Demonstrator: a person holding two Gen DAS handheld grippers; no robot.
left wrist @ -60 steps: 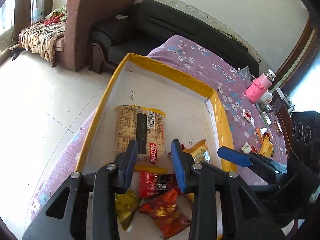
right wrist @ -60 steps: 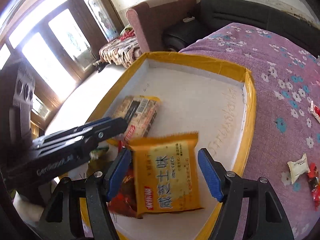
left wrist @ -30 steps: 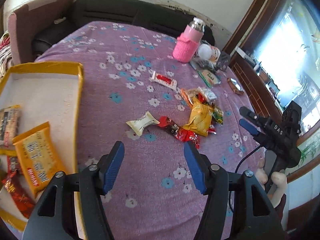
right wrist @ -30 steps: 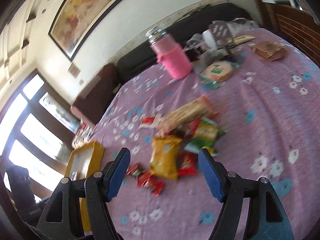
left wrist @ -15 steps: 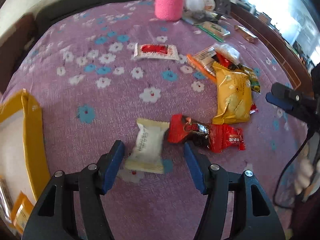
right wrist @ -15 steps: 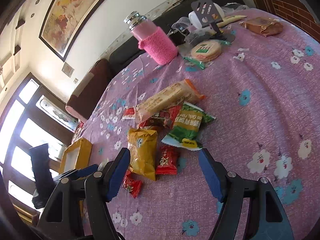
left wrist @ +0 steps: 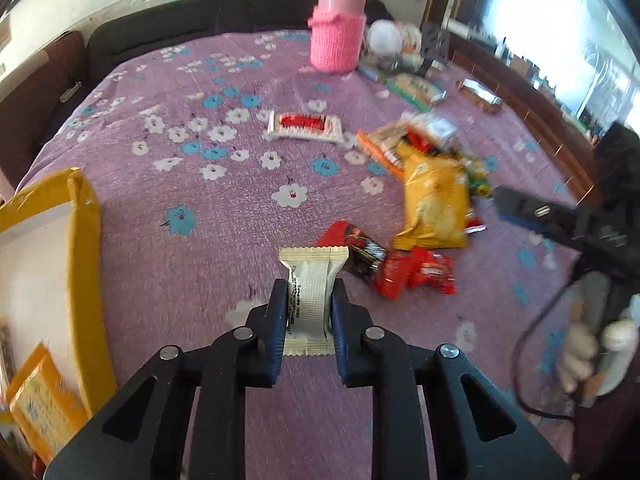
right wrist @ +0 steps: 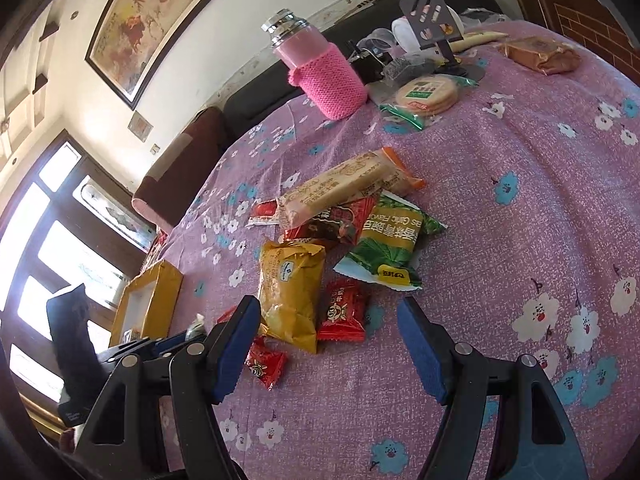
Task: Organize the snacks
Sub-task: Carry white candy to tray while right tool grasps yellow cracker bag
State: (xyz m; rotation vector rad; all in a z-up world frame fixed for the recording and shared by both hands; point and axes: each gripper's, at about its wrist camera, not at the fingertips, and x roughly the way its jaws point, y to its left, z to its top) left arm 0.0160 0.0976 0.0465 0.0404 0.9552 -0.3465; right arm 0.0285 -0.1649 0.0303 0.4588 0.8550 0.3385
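Closing left claw (left wrist: 309, 312) pinches white snack packet (left wrist: 311, 280) on purple tablecloth (left wrist: 208, 240).

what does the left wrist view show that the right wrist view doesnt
Only the left wrist view: the left gripper, its jaws closing on the white packet, and an orange packet inside the box.

Only the right wrist view: the open right gripper over the small red packet, the green packet in full, and a painting on the wall.

Both: the yellow bag, the pink bottle, and the purple floral cloth.
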